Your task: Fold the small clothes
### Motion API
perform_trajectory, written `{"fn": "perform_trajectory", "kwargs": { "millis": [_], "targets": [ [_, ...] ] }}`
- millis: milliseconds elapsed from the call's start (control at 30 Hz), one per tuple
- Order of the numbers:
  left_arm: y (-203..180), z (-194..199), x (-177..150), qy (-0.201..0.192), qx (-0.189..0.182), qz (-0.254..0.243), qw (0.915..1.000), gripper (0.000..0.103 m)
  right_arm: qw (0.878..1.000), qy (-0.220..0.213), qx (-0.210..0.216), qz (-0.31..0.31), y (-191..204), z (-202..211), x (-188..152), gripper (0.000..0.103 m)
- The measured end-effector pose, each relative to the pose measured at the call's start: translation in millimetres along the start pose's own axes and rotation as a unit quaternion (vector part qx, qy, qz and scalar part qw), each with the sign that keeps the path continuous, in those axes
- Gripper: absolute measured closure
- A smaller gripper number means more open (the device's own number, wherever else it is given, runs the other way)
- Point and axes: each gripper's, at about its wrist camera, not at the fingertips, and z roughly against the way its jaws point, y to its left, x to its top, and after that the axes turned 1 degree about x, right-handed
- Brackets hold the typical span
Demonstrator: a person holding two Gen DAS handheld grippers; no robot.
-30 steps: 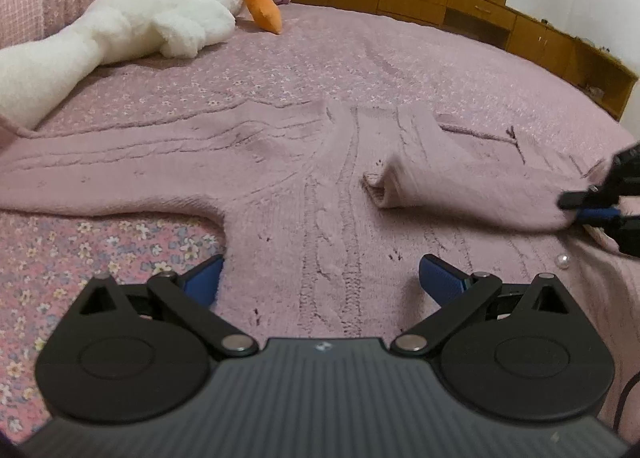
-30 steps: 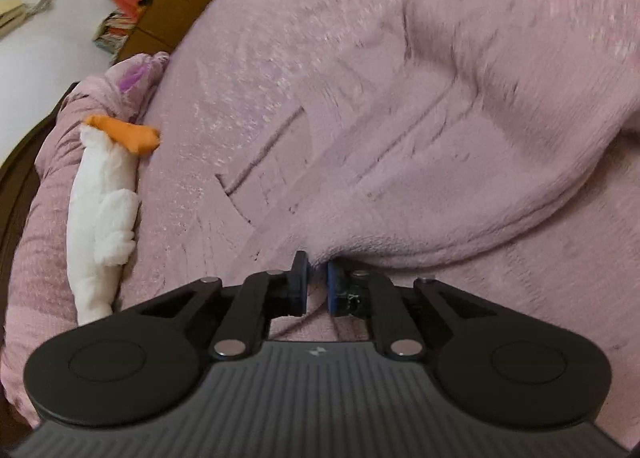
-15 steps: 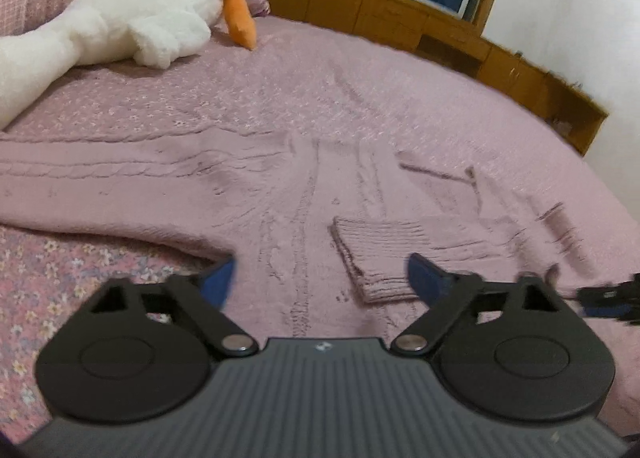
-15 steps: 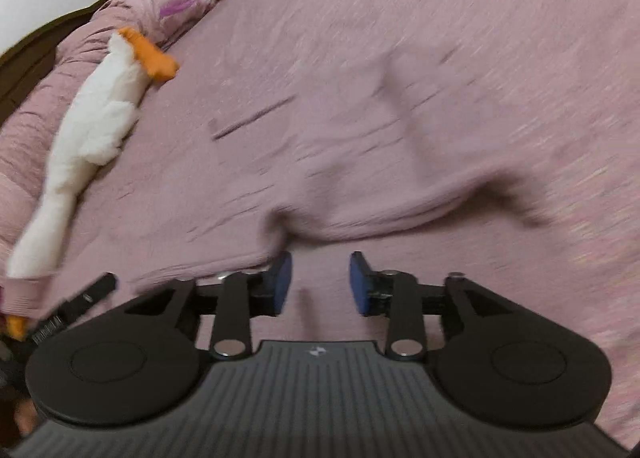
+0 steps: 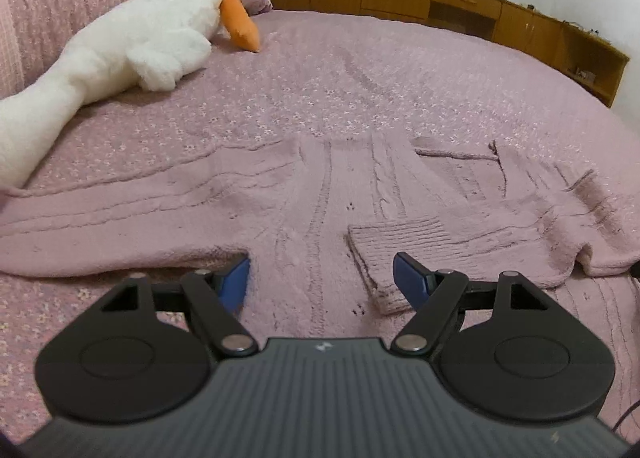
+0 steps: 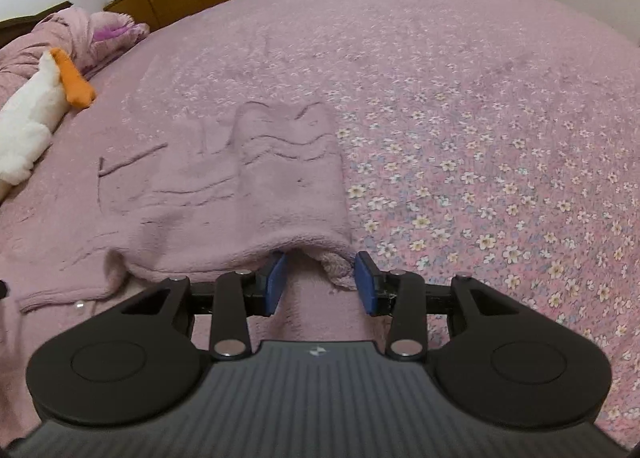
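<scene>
Through the left wrist view, our left gripper (image 5: 322, 276) hovers with fingers wide over the pink sweater (image 5: 312, 210), which lies mid-bed with one sleeve folded across its body, cuff (image 5: 384, 254) just beside our right finger. We judge the other sleeve, stretched toward the bed's left edge, should fold in next; pinch near its end and lay it flat. A plush goose (image 5: 132, 42) rests near the headboard, well apart.

Through the right wrist view, our right gripper (image 6: 320, 282) holds nothing, fingers wide around the folded shoulder.
</scene>
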Motion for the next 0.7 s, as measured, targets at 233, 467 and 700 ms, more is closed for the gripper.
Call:
{"fn": "perform_trajectory", "kwargs": {
  "millis": [233, 467, 700],
  "targets": [
    [-12, 28, 13, -0.036, 0.038, -0.047, 0.9975, 0.026, 0.998, -0.02, 0.031, -0.054, -20, -6, -8, 0.054],
    [-37, -8, 20, 0.022, -0.04, -0.024, 0.9987, 0.026, 0.996, -0.044, 0.027, -0.069, -16, 0, -7, 0.054],
    [-53, -60, 10, 0.061, -0.033, -0.012, 0.9975, 0.042, 0.998, -0.038, 0.005, -0.049, -9, -6, -9, 0.054]
  ]
}}
